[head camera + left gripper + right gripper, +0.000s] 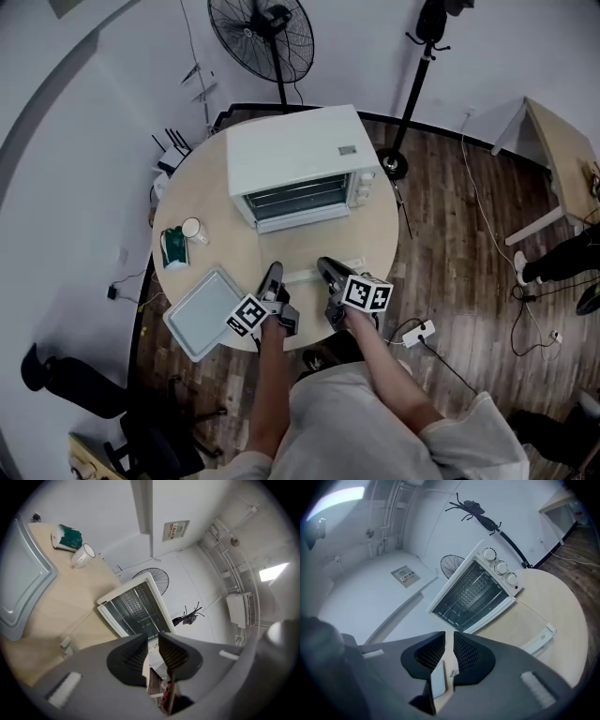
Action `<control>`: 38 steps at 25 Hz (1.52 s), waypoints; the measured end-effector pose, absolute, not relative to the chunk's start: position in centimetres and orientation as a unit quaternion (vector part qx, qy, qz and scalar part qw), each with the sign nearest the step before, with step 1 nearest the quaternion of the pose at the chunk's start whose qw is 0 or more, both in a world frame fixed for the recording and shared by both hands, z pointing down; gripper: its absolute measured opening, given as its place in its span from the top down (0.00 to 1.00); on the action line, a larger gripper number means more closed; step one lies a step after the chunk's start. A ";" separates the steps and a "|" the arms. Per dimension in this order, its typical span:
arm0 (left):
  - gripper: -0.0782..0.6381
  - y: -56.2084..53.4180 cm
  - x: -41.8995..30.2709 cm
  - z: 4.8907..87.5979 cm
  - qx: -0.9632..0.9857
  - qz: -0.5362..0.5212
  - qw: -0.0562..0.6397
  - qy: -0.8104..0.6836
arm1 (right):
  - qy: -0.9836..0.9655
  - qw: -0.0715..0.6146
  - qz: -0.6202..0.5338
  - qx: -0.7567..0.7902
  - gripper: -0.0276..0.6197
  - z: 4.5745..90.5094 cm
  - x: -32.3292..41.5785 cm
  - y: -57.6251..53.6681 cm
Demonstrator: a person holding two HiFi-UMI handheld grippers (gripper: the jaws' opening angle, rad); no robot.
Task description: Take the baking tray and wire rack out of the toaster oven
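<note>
We see the baking tray lying flat at the near-left edge of the round table, out of the toaster oven, which stands at the table's far edge with its front turned toward us. The bars of the wire rack show inside the oven. Our left gripper hangs over the near edge, just right of the tray, with its jaws a narrow gap apart and nothing between them. Our right gripper is beside it – also narrow and empty. Both point at the oven front. A white power strip lies between the grippers and the oven. A mug and a green packet sit near the left edge.
</note>
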State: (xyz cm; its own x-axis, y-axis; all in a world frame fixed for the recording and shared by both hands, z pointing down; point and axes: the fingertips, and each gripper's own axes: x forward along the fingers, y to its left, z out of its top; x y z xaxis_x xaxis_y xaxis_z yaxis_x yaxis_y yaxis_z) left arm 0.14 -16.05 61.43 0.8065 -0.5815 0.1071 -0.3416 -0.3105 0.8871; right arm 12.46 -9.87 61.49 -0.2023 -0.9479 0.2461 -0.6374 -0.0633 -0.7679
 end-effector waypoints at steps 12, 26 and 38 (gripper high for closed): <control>0.81 -22.5 3.5 60.3 0.801 -0.115 0.506 -0.298 | 0.644 0.234 -0.428 -0.590 0.96 60.9 16.6 -16.6; 0.77 -28.6 7.5 61.7 0.779 -0.128 0.535 -0.302 | 0.629 0.293 -0.448 -0.564 0.88 61.5 20.6 -22.8; 0.66 -32.5 8.2 62.9 0.757 -0.152 0.558 -0.304 | 0.602 0.341 -0.464 -0.553 0.80 62.4 22.1 -26.1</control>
State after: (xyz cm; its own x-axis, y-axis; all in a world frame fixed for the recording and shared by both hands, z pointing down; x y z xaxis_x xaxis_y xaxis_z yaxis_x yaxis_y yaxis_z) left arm 8.20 -32.48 62.94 0.7692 -0.6295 0.1096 -0.2912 -0.1927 0.9371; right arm 22.09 -26.12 62.36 -0.1561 -0.9823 0.1038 -0.3498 -0.0433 -0.9358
